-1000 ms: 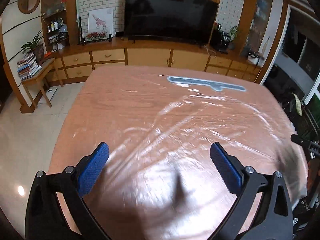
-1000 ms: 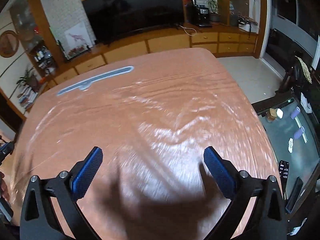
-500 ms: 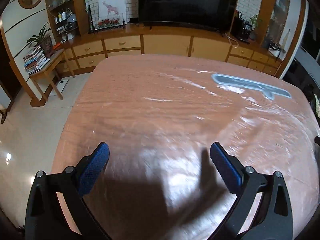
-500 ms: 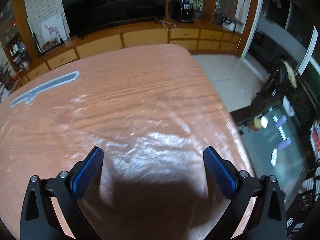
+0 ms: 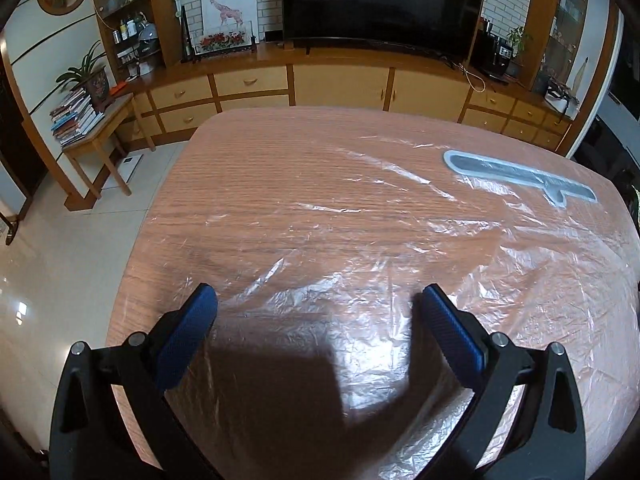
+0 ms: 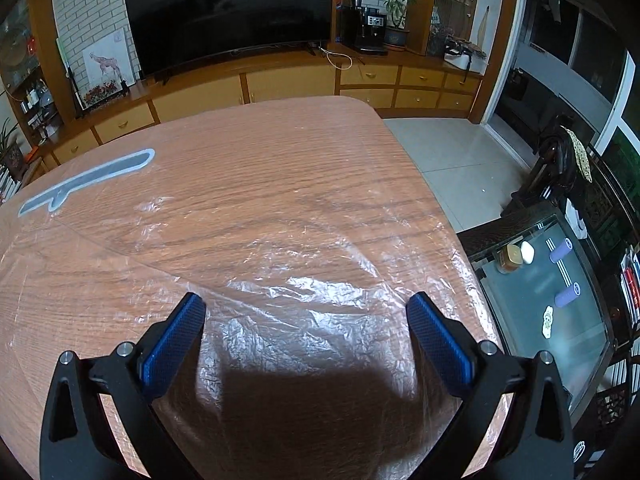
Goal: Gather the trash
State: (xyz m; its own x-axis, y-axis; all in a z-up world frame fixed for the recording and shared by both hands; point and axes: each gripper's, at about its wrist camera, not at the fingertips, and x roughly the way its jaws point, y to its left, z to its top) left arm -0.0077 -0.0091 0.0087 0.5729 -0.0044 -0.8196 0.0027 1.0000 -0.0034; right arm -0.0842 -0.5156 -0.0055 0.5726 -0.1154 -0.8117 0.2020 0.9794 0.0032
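Since the earlier frames, both wrist views have swung outward: in the left view the grey strip has shifted from the centre of the bench toward the right edge, and in the right view it has shifted toward the left edge. Motion blur seen a second ago is gone.

The left gripper (image 5: 316, 300) hovers above the near part of the bench (image 5: 280, 168) with its jaws spread wide and nothing between them. Its blue pads (image 5: 188, 332) show no contact with any object. The right gripper (image 6: 306, 310) is in the same released condition, jaws wide apart and empty, above the near right part of the bench (image 6: 260, 152).

A sheet of clear, crinkled plastic film (image 5: 460, 264) lies flat on the wood-grain surface. In the left view it covers the near and right portions of the bench and reaches under the gap between the jaws. In the right view the plastic film (image 6: 312, 292) lies directly ahead of the gripper and extends to the right bench edge. Whether either gripper touches the film cannot be told.

The grey strip (image 5: 516, 178) lies at the far side of the bench, apparently under or at the film's far margin; in the right view the grey strip (image 6: 86, 182) sits at far left.

Beyond the bench stand a television (image 5: 380, 0) on a wooden cabinet (image 5: 340, 84). A glass side table (image 6: 540, 292) carrying small items stands on the floor to the right.
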